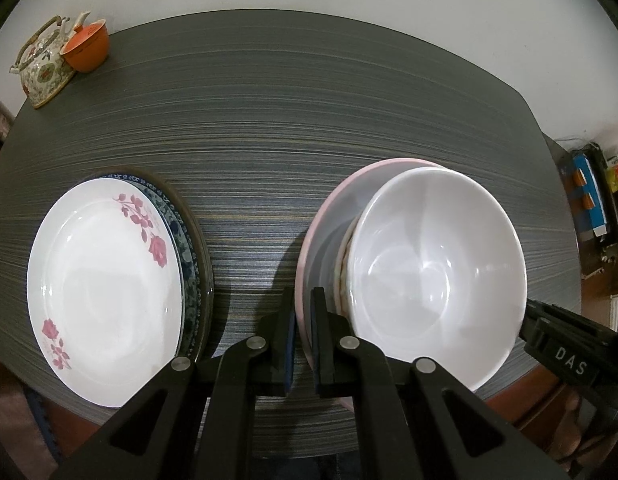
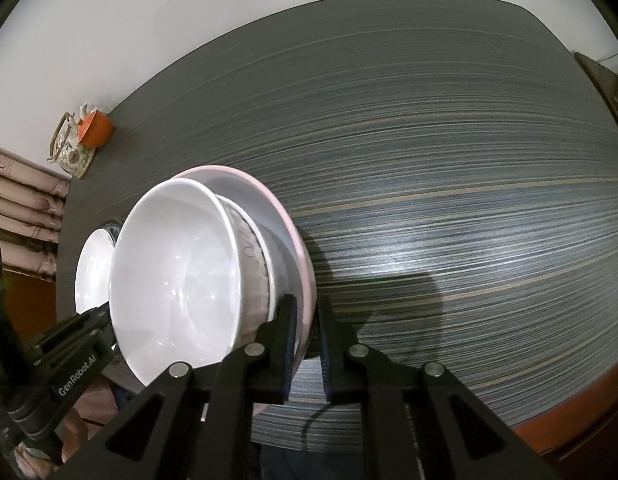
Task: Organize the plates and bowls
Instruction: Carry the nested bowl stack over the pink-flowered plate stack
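Left wrist view: left gripper [image 1: 304, 320] pinching pink plate [image 1: 321, 216] rim, right gripper [image 2: 307, 330] pinching its opposite rim. White bowl [image 1: 437, 264] sitting nested on it, flowered plates [image 1: 109, 280] stacked left. Mostly sorted; placing this stack is looking like what's left.

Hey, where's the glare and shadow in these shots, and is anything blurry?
Left wrist view: soft glare inside the white bowl, and the bowl stack throws a shadow leftward on the table, whose edges bow from fisheye. Right wrist view: a bright sheen on the table right of the pink plate, a dark shadow below it, and the bowl's near rim slightly blurred.
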`<state>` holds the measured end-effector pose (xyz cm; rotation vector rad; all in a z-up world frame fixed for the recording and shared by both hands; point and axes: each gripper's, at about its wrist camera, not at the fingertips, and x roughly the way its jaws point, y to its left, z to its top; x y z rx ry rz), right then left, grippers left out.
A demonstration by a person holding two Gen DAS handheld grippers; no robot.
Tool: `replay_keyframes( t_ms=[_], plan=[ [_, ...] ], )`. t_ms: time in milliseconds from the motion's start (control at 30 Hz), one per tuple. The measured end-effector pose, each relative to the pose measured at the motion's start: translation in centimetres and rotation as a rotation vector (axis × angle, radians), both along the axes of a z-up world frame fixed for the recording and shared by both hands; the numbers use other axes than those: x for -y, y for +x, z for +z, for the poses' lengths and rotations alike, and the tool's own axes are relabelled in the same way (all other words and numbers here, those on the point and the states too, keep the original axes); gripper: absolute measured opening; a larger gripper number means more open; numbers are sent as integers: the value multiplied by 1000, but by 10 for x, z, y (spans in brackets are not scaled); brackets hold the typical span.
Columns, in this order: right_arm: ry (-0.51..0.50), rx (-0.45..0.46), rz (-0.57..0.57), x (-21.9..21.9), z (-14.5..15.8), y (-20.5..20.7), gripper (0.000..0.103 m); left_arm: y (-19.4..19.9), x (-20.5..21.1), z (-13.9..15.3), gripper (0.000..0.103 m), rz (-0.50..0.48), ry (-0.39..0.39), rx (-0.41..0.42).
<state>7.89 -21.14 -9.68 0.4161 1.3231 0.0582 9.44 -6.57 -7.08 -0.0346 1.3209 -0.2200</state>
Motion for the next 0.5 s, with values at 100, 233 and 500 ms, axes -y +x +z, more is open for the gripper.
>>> replay_keyframes(
  t_ms=[100, 233, 500],
  plan=[
    [6, -3, 1, 3, -1, 0, 11, 0, -1, 2, 3, -1, 4, 6],
    [1, 0, 5, 5, 1, 1, 11, -1, 0, 4, 3, -3, 5, 12],
    [0, 10, 8, 5, 11, 6, 11, 0, -7, 12, 3, -1, 3, 29]
  ],
)
